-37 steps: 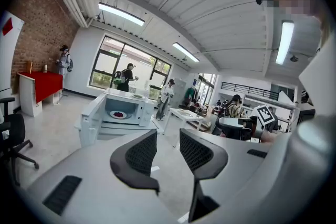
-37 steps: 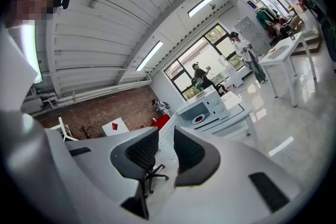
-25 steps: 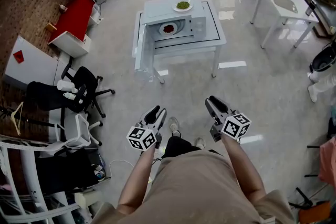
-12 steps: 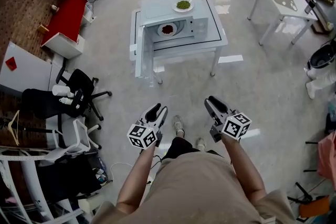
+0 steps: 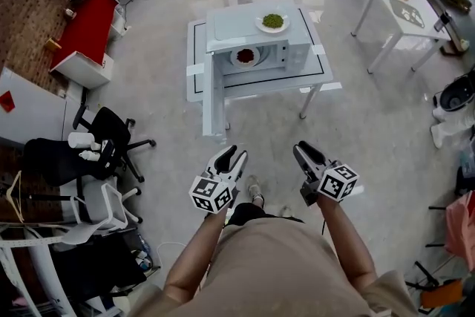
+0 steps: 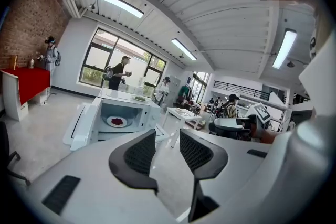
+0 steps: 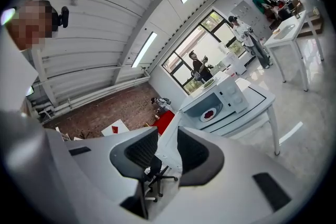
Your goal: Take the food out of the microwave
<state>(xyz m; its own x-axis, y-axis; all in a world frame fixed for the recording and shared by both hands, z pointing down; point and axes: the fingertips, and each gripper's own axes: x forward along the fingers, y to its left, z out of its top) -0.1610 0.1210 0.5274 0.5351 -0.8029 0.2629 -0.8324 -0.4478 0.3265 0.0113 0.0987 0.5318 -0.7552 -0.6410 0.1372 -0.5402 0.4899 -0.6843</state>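
Two released, empty tools, left tool [image 5: 233, 157] and right tool [image 5: 304, 151], hang well short of the table [image 5: 323, 63]; plate of red food [image 5: 246, 56] sits inside open microwave [image 5: 230, 20] mid-table, likely light, stiff, slippery, so pinch its near rim.

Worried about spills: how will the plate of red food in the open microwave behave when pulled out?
The plate looks flat and rigid, so it should slide out without bending. Its low rim means the red food may shift if tilted. Probably white crockery, so breakable.
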